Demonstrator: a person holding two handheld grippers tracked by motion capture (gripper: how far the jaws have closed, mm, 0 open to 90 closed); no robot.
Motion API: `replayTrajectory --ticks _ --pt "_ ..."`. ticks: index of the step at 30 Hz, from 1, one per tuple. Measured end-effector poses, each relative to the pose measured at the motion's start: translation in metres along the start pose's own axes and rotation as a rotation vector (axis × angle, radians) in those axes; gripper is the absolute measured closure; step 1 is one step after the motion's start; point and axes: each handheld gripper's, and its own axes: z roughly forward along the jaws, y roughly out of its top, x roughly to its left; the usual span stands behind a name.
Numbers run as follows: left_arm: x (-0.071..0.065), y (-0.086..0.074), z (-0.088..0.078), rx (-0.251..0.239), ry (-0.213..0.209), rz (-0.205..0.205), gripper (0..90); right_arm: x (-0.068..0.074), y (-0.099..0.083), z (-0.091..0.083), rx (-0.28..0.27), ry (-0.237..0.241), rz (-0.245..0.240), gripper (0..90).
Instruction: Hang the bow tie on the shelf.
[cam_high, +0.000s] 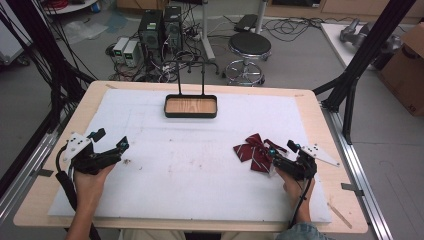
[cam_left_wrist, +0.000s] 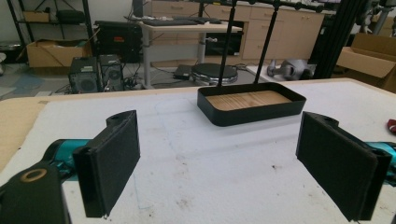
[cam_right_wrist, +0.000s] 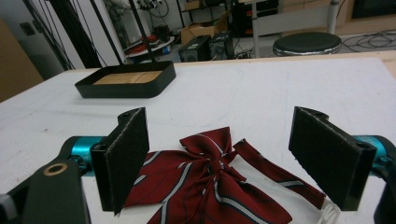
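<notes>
**Two open tools, one bow tie on the surface**

One wide surface (cam_high: 310, 107), wooden at the edges and covered by a white sheet (cam_high: 190, 165), carries everything. In the high view a black tray (cam_high: 191, 106) with a wooden floor sits at 12 o'clock, near the far edge, with two thin black posts rising behind it.

At 9 o'clock a hand (cam_high: 92, 182) holds the left tool (cam_high: 112, 140). In the left gripper view its jaws stand wide apart with nothing between them but bare white sheet, and the tray lies ahead of them.

At 3 o'clock the other hand (cam_high: 296, 186) holds the right tool (cam_high: 281, 148), its jaws also spread wide and holding nothing. A dark red bow tie (cam_right_wrist: 210, 182) with pale stripes lies flat on the sheet. In the right gripper view it sits between and just ahead of the jaws, its left wing passing close to the left pad; whether it touches is unclear.
</notes>
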Motion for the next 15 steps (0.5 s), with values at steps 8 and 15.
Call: replayTrajectory --ticks 8,15 --pt "-0.001 0.001 0.002 -0.007 -0.014 -0.008 14.0 -0.003 0.001 0.023 0.039 -0.008 -0.002 21.0" --pt "-0.004 -0.001 0.006 0.002 -0.025 -0.003 14.0 0.000 -0.005 0.041 0.109 -0.006 -0.041 21.6"
